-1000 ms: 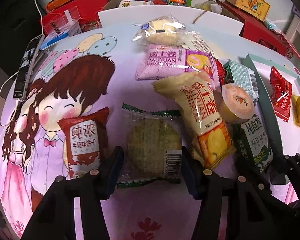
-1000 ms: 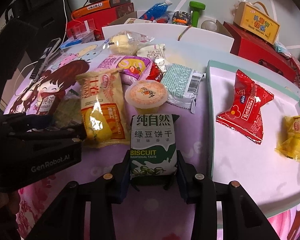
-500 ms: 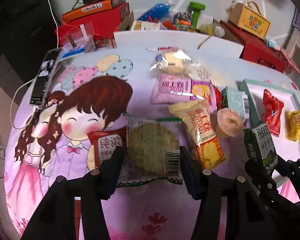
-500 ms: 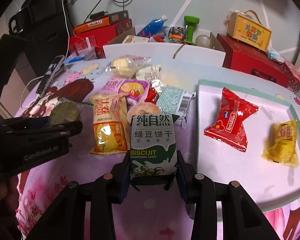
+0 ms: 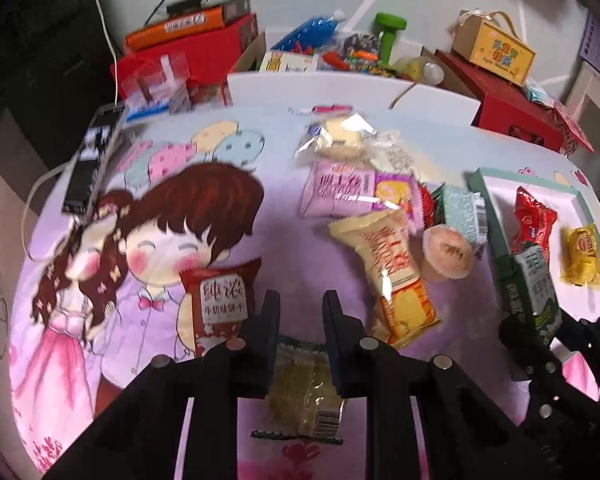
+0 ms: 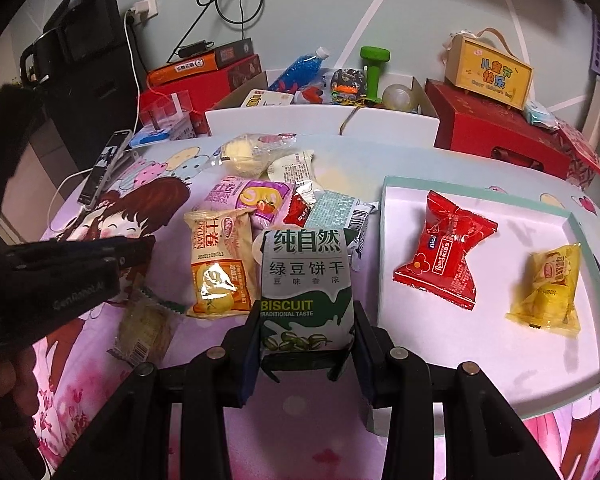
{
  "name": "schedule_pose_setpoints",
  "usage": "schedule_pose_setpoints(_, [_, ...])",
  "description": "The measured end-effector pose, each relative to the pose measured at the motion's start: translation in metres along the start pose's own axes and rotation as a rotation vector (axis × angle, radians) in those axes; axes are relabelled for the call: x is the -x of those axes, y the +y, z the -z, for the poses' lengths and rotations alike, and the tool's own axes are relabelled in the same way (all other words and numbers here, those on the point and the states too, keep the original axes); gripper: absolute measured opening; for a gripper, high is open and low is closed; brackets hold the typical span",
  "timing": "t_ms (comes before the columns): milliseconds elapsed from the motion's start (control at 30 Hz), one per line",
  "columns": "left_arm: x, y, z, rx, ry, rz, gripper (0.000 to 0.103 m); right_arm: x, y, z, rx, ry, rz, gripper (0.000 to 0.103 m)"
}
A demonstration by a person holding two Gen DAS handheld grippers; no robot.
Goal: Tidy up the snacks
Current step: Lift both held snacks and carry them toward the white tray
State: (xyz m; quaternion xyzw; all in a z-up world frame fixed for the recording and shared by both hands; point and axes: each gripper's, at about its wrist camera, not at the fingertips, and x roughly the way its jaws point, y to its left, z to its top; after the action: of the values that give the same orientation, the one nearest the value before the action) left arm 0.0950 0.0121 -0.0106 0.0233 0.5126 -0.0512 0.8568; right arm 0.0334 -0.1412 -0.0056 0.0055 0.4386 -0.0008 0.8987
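Jaws of the right gripper (image 6: 307, 313) were clamped on the lower half of the green-and-white biscuit pack (image 6: 306, 276). The pack stood upright between the pads, printed face to the camera, clear of the cartoon-printed tablecloth (image 5: 284, 248).

Jaws of the left gripper (image 5: 301, 300) were drawn almost together, and nothing showed between their tips. A clear-wrapped round cookie (image 5: 304, 392) appeared at 6 o'clock in the left wrist view, in the gap near the roots of the fingers and below it. Whether the pads nipped its wrapper could not be told. In the right wrist view the same cookie sat at 8 o'clock, just under the left gripper's tip.

Beside the left gripper, at 9 o'clock from it, a red-brown milk biscuit pack (image 5: 220, 300) lay on the cloth. The unsorted snacks lay near 1 o'clock in the left wrist view:
- a yellow roll pack (image 5: 396, 280)
- a pink roll pack (image 5: 340, 194), touching the yellow pack's far end
- a jelly cup (image 5: 448, 254), just beside the yellow pack

A white tray with a teal rim (image 6: 500, 320) filled the 3 o'clock side of the right wrist view. It held a red candy packet (image 6: 446, 256) and a yellow packet (image 6: 548, 292), well apart. A phone (image 5: 92, 164) rested at the cloth's 10 o'clock edge.
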Motion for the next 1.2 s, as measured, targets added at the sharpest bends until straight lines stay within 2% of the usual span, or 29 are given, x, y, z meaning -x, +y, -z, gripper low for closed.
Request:
schedule_pose_setpoints(67, [-0.006,0.006,0.002,0.017,0.030,0.018,0.026,-0.002,0.000,0.001,-0.001,0.005,0.001,0.042])
schedule_pose_setpoints(167, [-0.013,0.012,0.007,0.040,0.067,0.053,0.044,-0.007,-0.001,0.003,-0.002,0.028,0.008,0.042])
schedule_pose_setpoints(200, [-0.014,0.012,0.009,0.039,0.077,0.061,0.046,-0.008,-0.001,0.004,-0.003,0.034,0.009,0.042])
schedule_pose_setpoints(367, [-0.022,-0.001,0.025,-0.011,0.137,0.098,0.046,-0.015,-0.002,0.010,-0.013,0.078,0.010,0.042])
schedule_pose_setpoints(467, [-0.024,-0.012,0.032,-0.077,0.148,0.061,0.049,-0.017,-0.002,0.014,-0.016,0.099,0.010,0.042])
schedule_pose_setpoints(633, [-0.028,-0.013,0.041,-0.091,0.178,0.015,0.056,-0.017,-0.001,0.019,-0.014,0.125,0.015,0.042])
schedule_pose_setpoints(733, [-0.030,-0.015,0.047,-0.102,0.203,0.016,0.060,-0.016,0.000,0.019,-0.011,0.125,0.015,0.042])
schedule_pose_setpoints(800, [-0.036,-0.016,0.051,-0.110,0.225,-0.001,0.061,-0.015,0.000,0.018,-0.008,0.124,0.014,0.042])
schedule_pose_setpoints(1033, [-0.036,-0.018,0.055,-0.123,0.221,-0.008,0.060,-0.015,0.000,0.018,-0.007,0.124,0.012,0.042])
schedule_pose_setpoints(1100, [-0.034,-0.019,0.056,-0.128,0.212,0.008,0.052,-0.015,0.000,0.018,-0.007,0.124,0.013,0.042])
schedule_pose_setpoints(1200, [-0.031,-0.026,0.050,-0.140,0.198,0.006,0.052,-0.014,0.000,0.018,-0.004,0.120,0.012,0.042])
